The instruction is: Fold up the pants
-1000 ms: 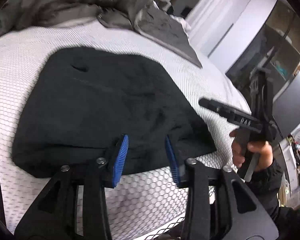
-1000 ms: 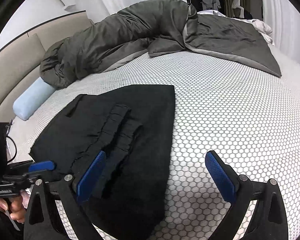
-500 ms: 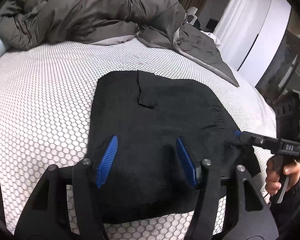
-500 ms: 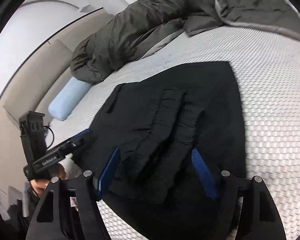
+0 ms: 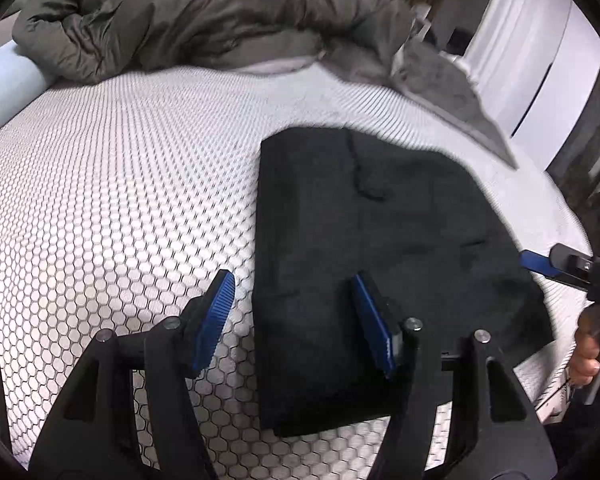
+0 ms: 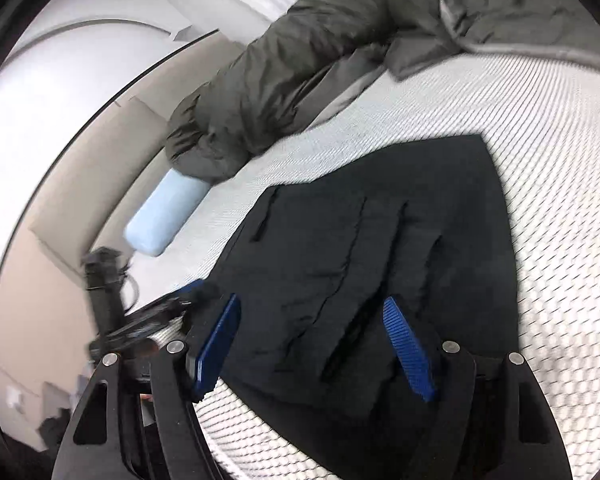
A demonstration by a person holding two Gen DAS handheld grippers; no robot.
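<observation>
1. Black pants (image 5: pixel 380 248), already folded to a compact block, flat on the bed (image 5: pixel 120 200); lower centre-right of the left wrist frame, centre to lower centre of the right wrist frame (image 6: pixel 380 260).
2. Long axis running from lower frame edge up toward the frame centre in both views; straight folded edge on the left in the left wrist view.
3. Left claw (image 5: pixel 296 324) straddling that left edge near the near end: one blue pad over bare bed, the other over cloth. Jaws parted about halfway, having just been opening; no cloth pinched, cloth edge between them.
4. Right claw (image 6: pixel 316 344) over the near, gathered end of the block, jaws well apart after just closing in; cloth below and between the pads, no visible squeeze. Judged nearer to the bulk of the fabric.
5. Fabric: matte, soft, thick-looking knit; ridged creases and a slit pocket visible. Likely to sag if lifted by one corner.
6. Bed cover: white with hexagon mesh pattern, slightly domed.
7. Beyond: crumpled grey duvet (image 5: pixel 204 16) at upper frame; pale blue bolster (image 6: pixel 166 212) at left.
</observation>
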